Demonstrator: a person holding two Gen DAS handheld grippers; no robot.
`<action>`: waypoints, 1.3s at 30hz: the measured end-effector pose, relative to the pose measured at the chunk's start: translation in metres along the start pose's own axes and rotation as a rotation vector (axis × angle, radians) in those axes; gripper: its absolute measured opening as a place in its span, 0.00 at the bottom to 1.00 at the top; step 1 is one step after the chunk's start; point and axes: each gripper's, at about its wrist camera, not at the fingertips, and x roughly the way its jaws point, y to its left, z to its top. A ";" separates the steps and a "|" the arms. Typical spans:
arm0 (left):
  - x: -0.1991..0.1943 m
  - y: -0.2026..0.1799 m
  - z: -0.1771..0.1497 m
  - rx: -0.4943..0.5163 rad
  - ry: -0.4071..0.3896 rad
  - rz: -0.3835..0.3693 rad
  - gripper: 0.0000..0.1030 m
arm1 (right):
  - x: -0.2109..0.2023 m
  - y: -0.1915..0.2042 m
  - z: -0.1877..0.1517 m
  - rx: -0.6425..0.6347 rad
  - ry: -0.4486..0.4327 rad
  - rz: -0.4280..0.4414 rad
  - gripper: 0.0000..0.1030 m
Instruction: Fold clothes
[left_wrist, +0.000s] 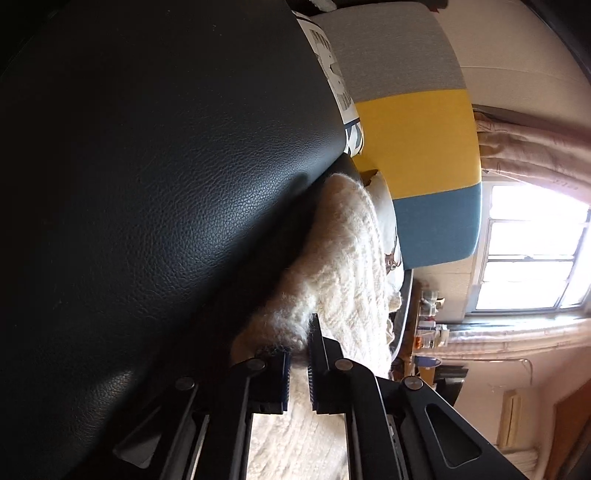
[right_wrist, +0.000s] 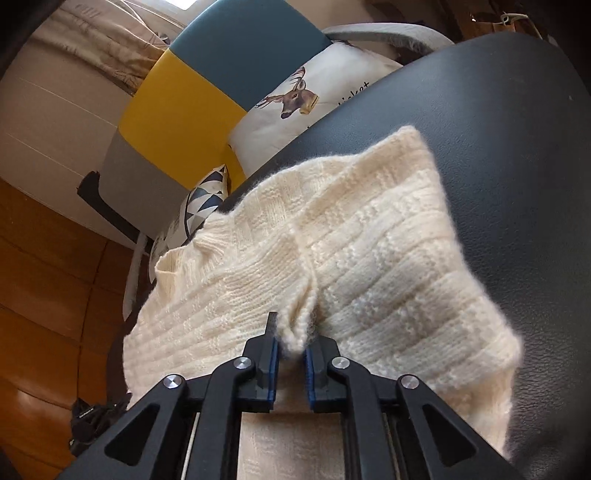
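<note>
A cream knitted sweater (right_wrist: 369, 258) lies on a black leather surface (right_wrist: 517, 129). In the right wrist view my right gripper (right_wrist: 291, 345) is shut on a pinched fold of the knit at its near edge, and the cloth spreads away from the fingers to both sides. In the left wrist view, which is rolled sideways, the same sweater (left_wrist: 343, 266) runs along the black leather surface (left_wrist: 147, 184). My left gripper (left_wrist: 297, 354) is shut on a fuzzy edge of the knit, which bunches between the blue pads.
A chair back in grey, yellow and blue (right_wrist: 192, 92) stands behind the leather surface, with a white deer-print cushion (right_wrist: 306, 96) and a triangle-patterned cushion (right_wrist: 203, 199) on it. Wooden floor (right_wrist: 44, 277) lies to the left. A bright window (left_wrist: 532, 243) and curtains show in the left wrist view.
</note>
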 end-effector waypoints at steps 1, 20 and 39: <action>-0.002 -0.006 -0.001 0.026 0.014 0.013 0.10 | -0.007 0.001 0.000 -0.025 -0.010 -0.024 0.15; 0.012 -0.122 -0.008 0.604 -0.018 0.174 0.28 | 0.032 0.112 0.003 -0.504 0.004 -0.221 0.18; 0.050 -0.111 0.036 0.663 -0.028 0.241 0.21 | 0.042 0.093 0.009 -0.500 0.039 -0.238 0.19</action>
